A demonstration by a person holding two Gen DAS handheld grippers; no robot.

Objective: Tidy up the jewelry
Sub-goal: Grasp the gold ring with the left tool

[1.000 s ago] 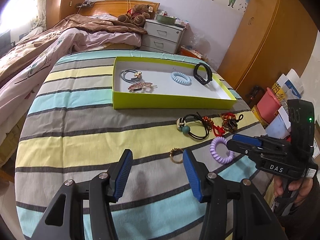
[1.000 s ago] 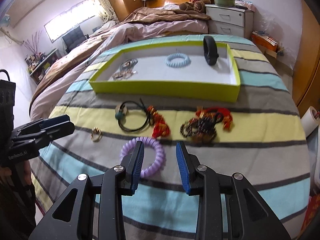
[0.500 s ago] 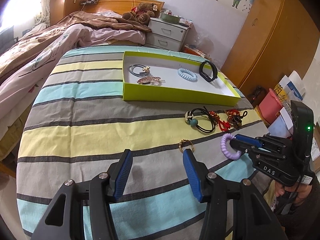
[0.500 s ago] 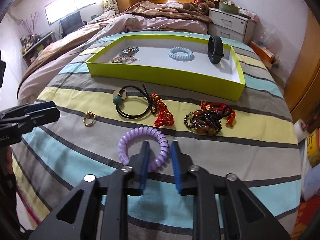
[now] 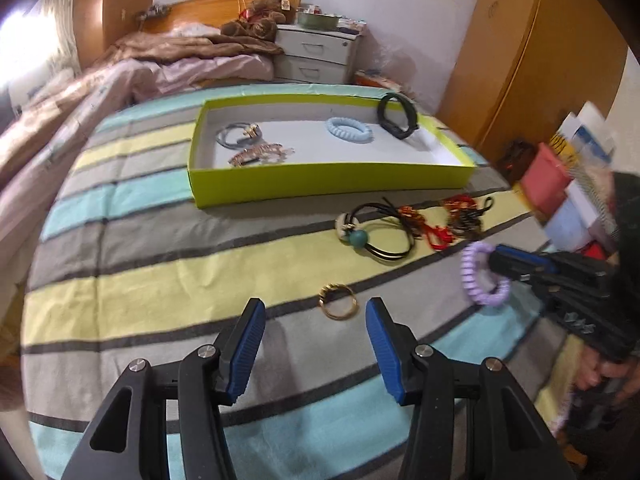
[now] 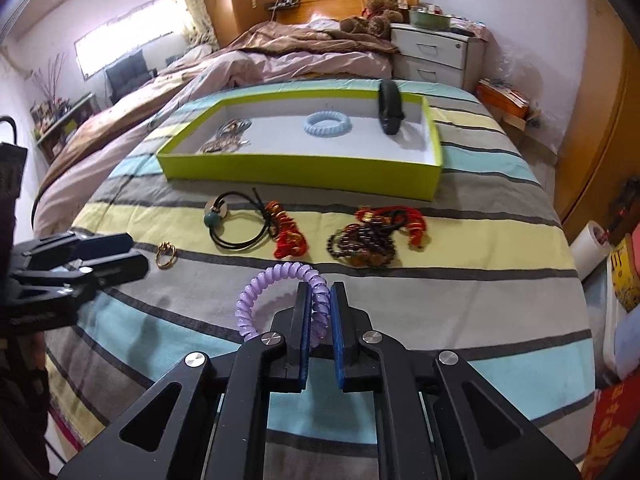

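Observation:
My right gripper is shut on a purple spiral hair tie and holds it just above the striped cloth; the tie also shows in the left wrist view. My left gripper is open and empty, low over the cloth, with a gold ring just ahead between its fingers. A lime-green tray holds a blue spiral tie, a black band, a grey hair tie and a hair clip.
On the cloth before the tray lie a black cord tie with a teal bead, a red knotted bracelet and a dark bead bracelet. A bed and nightstand stand behind; a wardrobe is at right.
My right gripper closed on the purple spiral tie and lifted it off the cloth. My left gripper moved forward toward the gold ring.

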